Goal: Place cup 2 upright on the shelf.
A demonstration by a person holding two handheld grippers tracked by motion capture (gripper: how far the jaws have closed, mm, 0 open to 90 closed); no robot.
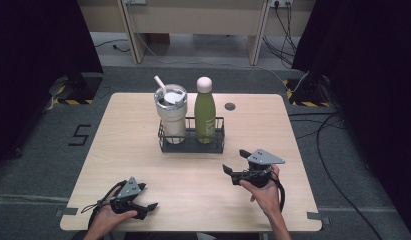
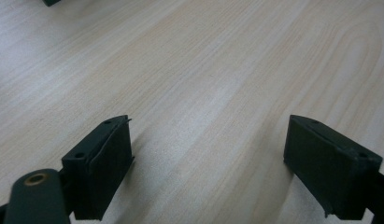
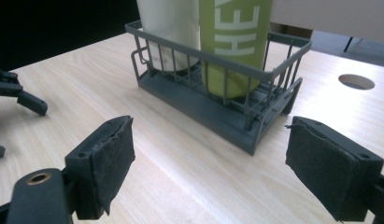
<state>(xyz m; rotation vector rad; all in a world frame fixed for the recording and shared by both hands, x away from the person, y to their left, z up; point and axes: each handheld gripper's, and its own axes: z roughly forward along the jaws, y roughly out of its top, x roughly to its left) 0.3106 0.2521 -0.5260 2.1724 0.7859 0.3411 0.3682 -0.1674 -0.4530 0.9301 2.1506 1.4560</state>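
While the green bottle (image 1: 205,111) stands upright in the right half of the wire basket (image 1: 192,146) at the table's (image 1: 143,150) middle, touching or just beside the cream tumbler (image 1: 171,114) with its straw, the right gripper (image 1: 234,162) points at it from near the basket's front corner, jaws apart and empty. In the right gripper view the bottle's base sits behind the basket's rails. I judge this the approach step: next the jaws must rise above the rim to close on the bottle's body. The left gripper (image 1: 149,207) rests spread and empty near the table's front edge.
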